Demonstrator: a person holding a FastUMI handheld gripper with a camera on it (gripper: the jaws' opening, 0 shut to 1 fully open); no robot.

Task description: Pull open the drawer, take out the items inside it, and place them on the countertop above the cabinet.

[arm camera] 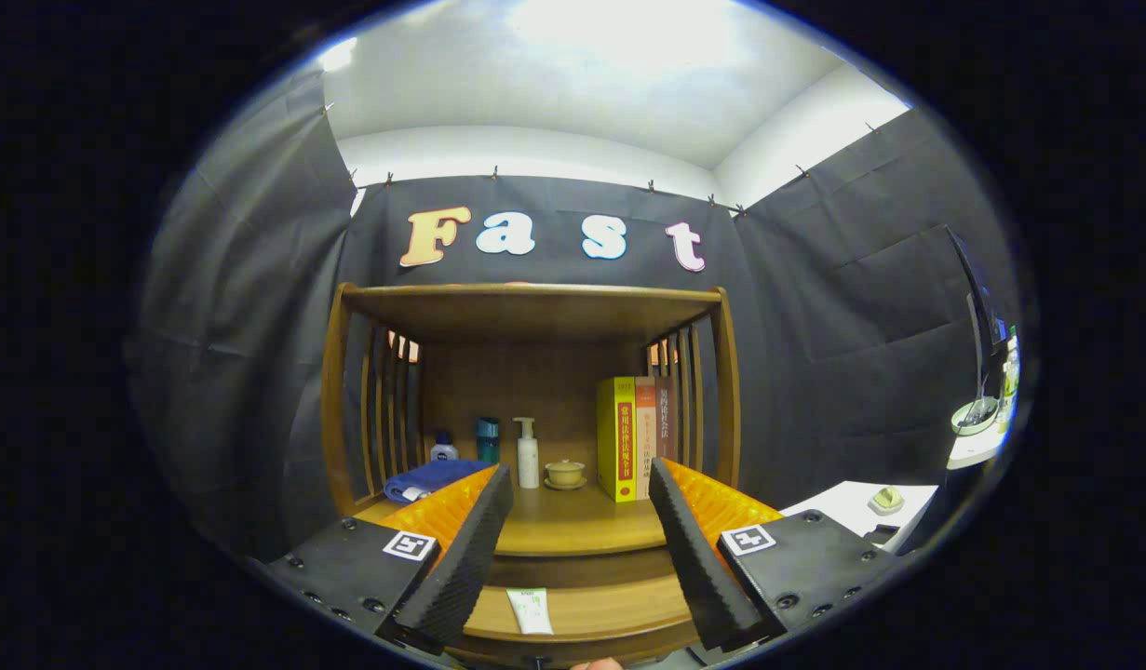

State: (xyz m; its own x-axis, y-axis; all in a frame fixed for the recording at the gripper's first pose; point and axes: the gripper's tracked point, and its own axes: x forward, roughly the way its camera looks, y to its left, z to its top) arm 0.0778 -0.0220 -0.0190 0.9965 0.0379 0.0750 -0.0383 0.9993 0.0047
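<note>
Gripper view: my gripper (580, 549) gapes wide and empty, so I should dip squarely onto the tube (531, 610) at bottom centre.

Black cloth walls (256, 307) pinned along top edge on three sides. White ceiling (582, 84) above, bright light patch at centre. Wooden hutch (535, 302) against back wall, slatted sides, flat top. White side table (852, 507) right of hutch.

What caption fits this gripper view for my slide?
Open hand-held gripper hovers over the pulled-out wooden drawer holding a white-and-green tube, below the wooden countertop.
</note>
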